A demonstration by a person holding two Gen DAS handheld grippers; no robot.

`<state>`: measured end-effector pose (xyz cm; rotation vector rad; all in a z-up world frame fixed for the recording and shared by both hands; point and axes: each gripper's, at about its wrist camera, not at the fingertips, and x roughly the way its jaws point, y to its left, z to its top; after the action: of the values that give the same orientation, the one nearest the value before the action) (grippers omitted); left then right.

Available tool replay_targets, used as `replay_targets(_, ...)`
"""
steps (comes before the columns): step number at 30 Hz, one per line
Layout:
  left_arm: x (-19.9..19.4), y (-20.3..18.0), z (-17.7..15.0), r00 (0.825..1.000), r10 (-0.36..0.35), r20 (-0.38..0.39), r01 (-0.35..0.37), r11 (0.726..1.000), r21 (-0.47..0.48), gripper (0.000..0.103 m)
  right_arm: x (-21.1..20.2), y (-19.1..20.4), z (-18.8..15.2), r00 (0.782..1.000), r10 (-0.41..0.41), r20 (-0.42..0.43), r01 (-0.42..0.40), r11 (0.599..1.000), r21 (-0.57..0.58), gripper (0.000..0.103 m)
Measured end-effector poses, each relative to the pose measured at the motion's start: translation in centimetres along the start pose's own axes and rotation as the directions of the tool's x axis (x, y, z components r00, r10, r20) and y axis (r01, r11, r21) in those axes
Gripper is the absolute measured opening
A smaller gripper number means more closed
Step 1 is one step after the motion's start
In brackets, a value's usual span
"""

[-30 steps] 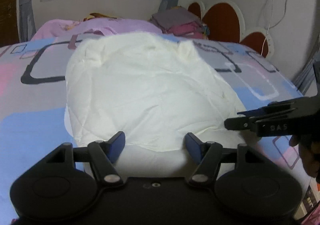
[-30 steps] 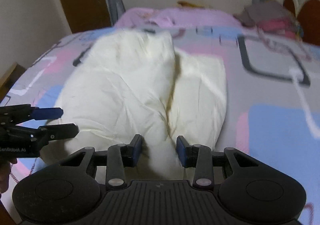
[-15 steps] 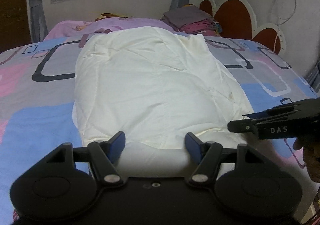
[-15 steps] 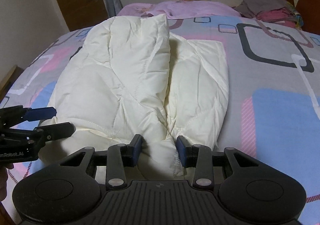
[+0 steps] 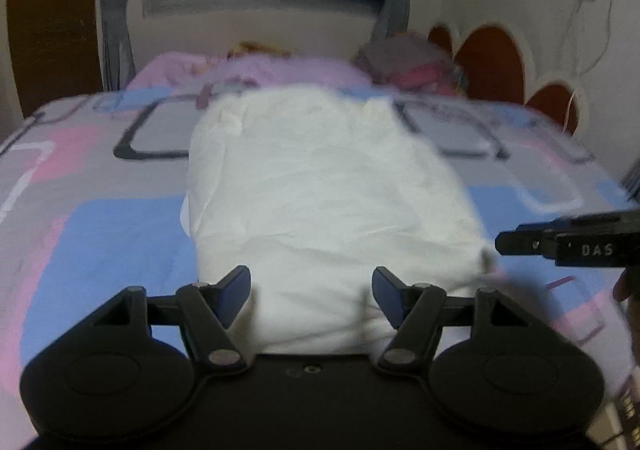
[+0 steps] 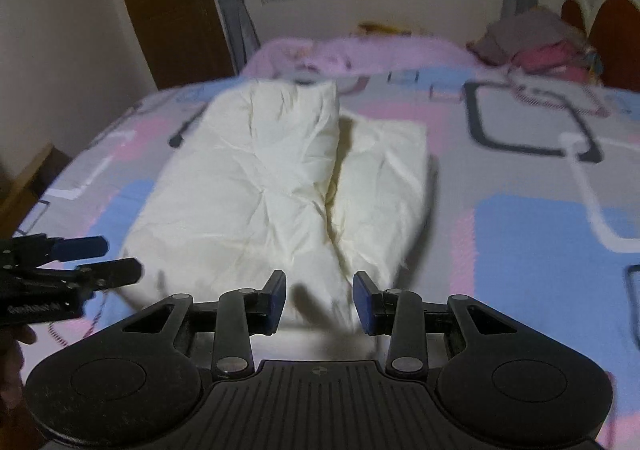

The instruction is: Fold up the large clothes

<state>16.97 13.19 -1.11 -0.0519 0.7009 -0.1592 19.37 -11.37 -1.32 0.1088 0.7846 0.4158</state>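
Note:
A cream-white padded garment (image 5: 320, 202) lies folded lengthwise on the patterned bed; in the right wrist view (image 6: 280, 190) one half lies over the other with a crease down the middle. My left gripper (image 5: 311, 296) is open and empty just above the garment's near edge. My right gripper (image 6: 320, 300) is open and empty above the near edge by the crease. Each gripper shows at the side of the other's view, the right one (image 5: 568, 244) and the left one (image 6: 80, 262), both clear of the cloth.
The bed sheet (image 5: 100, 234) has blue, pink and grey blocks. A pink blanket (image 5: 256, 70) and a pile of folded clothes (image 5: 408, 58) lie at the head end by the red headboard (image 5: 496, 66). A wooden door (image 6: 168, 10) stands to the left.
Both grippers have pulled back and risen from the garment's near edge, so the garment looks smaller and farther. The garment has not moved. Both stay open.

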Motion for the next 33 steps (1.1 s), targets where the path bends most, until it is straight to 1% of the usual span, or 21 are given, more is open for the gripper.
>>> replay_targets(1,-1.8,-0.6,-0.4,1.0,0.004,0.025,-0.004,1.0,-0.009,0.075,-1.5,-0.2,-0.5,1.0,-0.002,0.015,0.002,1.0,0.012,0.037)
replay_targets(2,-3.0,-1.2,-0.7,0.999,0.013,0.039,-0.012,1.0,-0.016,0.077,-2.9,-0.4,-0.9,1.0,-0.003,0.028,0.003,1.0,0.023,0.037)
replay_targets(3,-4.4,-1.7,-1.0,0.998,0.017,0.062,-0.016,1.0,-0.021,0.084,-4.4,-0.7,-1.5,0.999,-0.001,0.042,-0.001,0.999,0.035,0.037)
replay_targets(4,-5.8,-2.4,-1.5,0.996,0.028,0.087,-0.026,0.999,-0.027,0.097,-5.7,-1.0,-2.1,0.999,0.0,0.049,-0.002,0.999,0.049,0.037)
replay_targets(5,-6.9,-3.0,-1.9,0.993,0.044,0.107,-0.041,0.999,-0.031,0.103,-6.9,-1.2,-2.6,0.999,-0.004,0.052,0.001,0.998,0.057,0.038)
replay_targets(6,-7.6,-3.5,-2.2,0.99,0.063,0.125,-0.059,0.998,-0.033,0.103,-8.0,-1.4,-3.2,0.998,-0.017,0.057,0.014,0.998,0.06,0.061)
replay_targets(7,-8.4,-4.2,-2.7,0.986,0.095,0.14,-0.09,0.995,-0.041,0.103,-9.0,-1.3,-3.7,0.996,-0.046,0.073,0.042,0.997,0.063,0.086)
replay_targets(8,-8.8,-4.7,-3.0,0.982,0.121,0.142,-0.115,0.992,-0.046,0.103,-10.3,-1.2,-4.4,0.99,-0.078,0.121,0.071,0.996,0.057,0.102)
replay_targets(9,-9.2,-5.1,-3.3,0.981,0.143,0.132,-0.137,0.989,-0.05,0.103,-11.1,-1.2,-4.9,0.986,-0.09,0.139,0.084,0.995,0.045,0.103)
replay_targets(10,-9.5,-5.4,-3.6,0.982,0.152,0.114,-0.146,0.988,-0.054,0.103,-11.8,-1.0,-5.3,0.987,-0.088,0.134,0.085,0.996,0.031,0.103)
replay_targets(12,-10.1,-6.0,-4.3,0.986,0.15,0.074,-0.144,0.987,-0.074,0.103,-13.0,-0.8,-6.1,0.987,-0.095,0.131,0.092,0.995,0.03,0.103)
replay_targets(13,-10.7,-6.3,-4.7,0.985,0.153,0.079,-0.146,0.986,-0.087,0.103,-13.6,-0.7,-6.6,0.986,-0.1,0.133,0.097,0.995,0.028,0.103)
replay_targets(15,-11.9,-7.4,-5.5,0.984,0.149,0.096,-0.142,0.987,-0.075,0.103,-14.4,-0.4,-7.3,0.987,-0.097,0.129,0.094,0.995,0.024,0.103)
replay_targets(17,-12.8,-8.2,-6.0,0.982,0.165,0.098,-0.158,0.985,-0.069,0.103,-14.8,0.0,-8.1,0.989,-0.105,0.105,0.103,0.994,0.024,0.103)
replay_targets(19,-13.7,-9.0,-6.6,0.984,0.146,0.103,-0.14,0.988,-0.07,0.103,-15.5,0.3,-9.2,0.989,-0.104,0.103,0.104,0.995,0.011,0.103)
replay_targets(22,-14.7,-10.0,-7.2,0.982,0.152,0.113,-0.146,0.988,-0.059,0.103,-16.7,0.8,-10.4,0.99,-0.1,0.103,0.1,0.995,0.005,0.103)
replay_targets(24,-15.4,-10.5,-7.6,0.981,0.149,0.124,-0.143,0.988,-0.057,0.103,-17.4,1.0,-10.8,0.989,-0.087,0.115,0.087,0.996,0.006,0.103)
replay_targets(29,-16.6,-11.3,-7.8,0.977,0.151,0.15,-0.146,0.988,-0.044,0.103,-18.2,1.6,-10.8,0.988,-0.092,0.123,0.096,0.995,-0.023,0.103)
replay_targets(33,-17.3,-11.7,-7.8,0.973,0.154,0.171,-0.148,0.988,-0.045,0.103,-18.8,1.9,-10.6,0.988,-0.071,0.135,0.076,0.997,-0.034,0.103)
